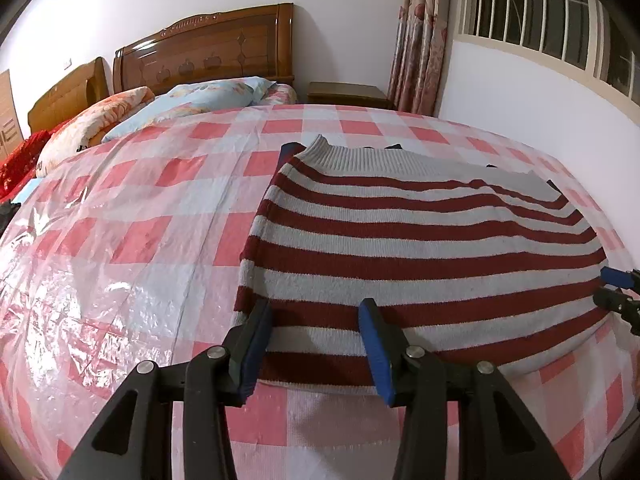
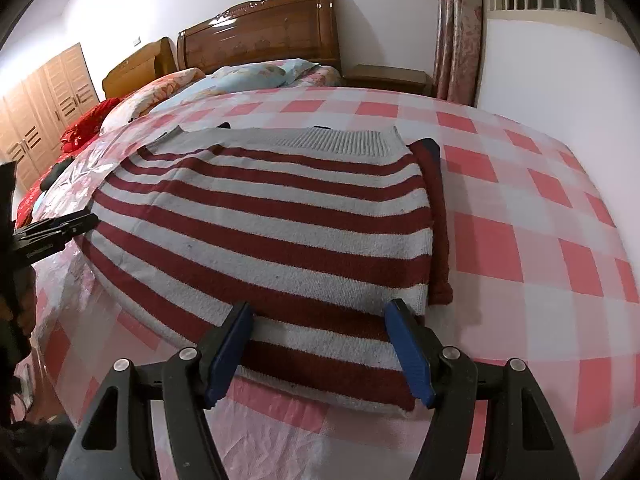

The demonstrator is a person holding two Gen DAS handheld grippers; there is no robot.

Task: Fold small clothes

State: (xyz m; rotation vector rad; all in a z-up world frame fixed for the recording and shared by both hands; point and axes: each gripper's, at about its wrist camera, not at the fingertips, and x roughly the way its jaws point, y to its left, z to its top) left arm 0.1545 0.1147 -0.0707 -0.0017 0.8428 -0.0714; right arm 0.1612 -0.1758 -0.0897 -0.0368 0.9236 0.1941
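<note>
**Mia:** Left wrist view first. What do you see?

**Ben:** A striped sweater (image 1: 420, 248), red and grey, lies flat on the checked cover (image 1: 160, 220) of the bed. The left tongs (image 1: 316, 340) stand apart over its near hem. Nothing is pinched between them.

**Mia:** And the other tongs?

**Ben:** The right tongs (image 2: 320, 340) are spread wide too, over the near right corner of the sweater. They hold nothing. In the left view you only see their tips at the picture's edge.

**Mia:** Any boxes or baskets?

**Ben:** I see none. The bed holds the sweater, and two pillows (image 1: 188, 100) lie up by the wooden headboard (image 1: 208, 48).

**Mia:** What is hard to see?

**Ben:** A dark red sleeve (image 2: 436, 220) peeks out under the sweater's right side. Small dark bits (image 1: 394, 147) show behind the collar; I cannot tell what they are. Shiny plastic (image 1: 60, 280) lies over the cover on the left.

**Mia:** Is there room?

**Ben:** Yes, bare cover lies on both sides of the sweater and in front of its hem. A wall (image 1: 540, 88) and curtain (image 1: 420, 40) stand beyond the bed's far side.
</note>
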